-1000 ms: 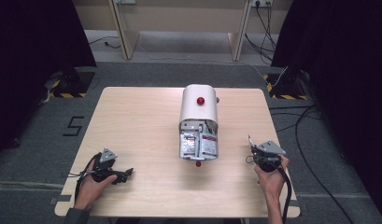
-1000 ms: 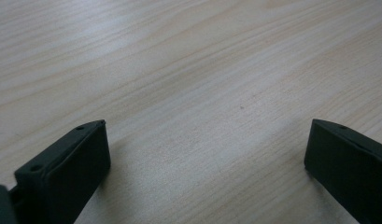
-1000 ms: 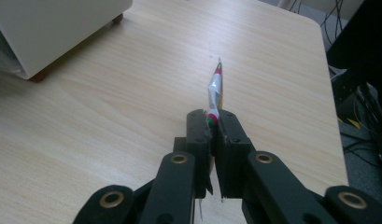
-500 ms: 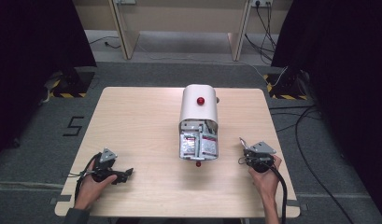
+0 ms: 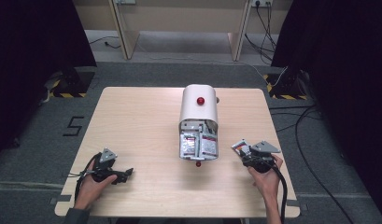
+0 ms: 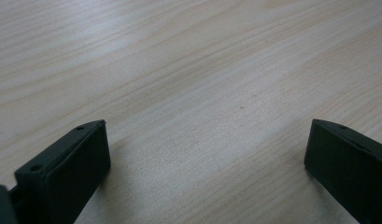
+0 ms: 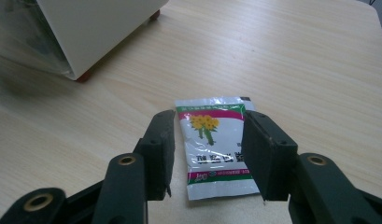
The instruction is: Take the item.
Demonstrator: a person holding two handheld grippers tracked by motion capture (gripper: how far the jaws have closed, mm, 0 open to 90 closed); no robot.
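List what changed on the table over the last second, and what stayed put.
The right gripper shifted a little inward, toward the white box, and its jaws have just been opening: the sachet now lies flat on the table between them, the pads off it, so it has been let go. The left gripper kept its place near the table's front left, jaws open. The white box with its packets did not move.

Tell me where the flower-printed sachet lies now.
The sachet lies flat on the table, between the right tool's open jaws, right of the white box.

Glossy foil sachet (image 7: pixel 216 147); matt pale wood-grain table (image 7: pixel 319 70); smooth white dispenser (image 5: pixel 198 105).
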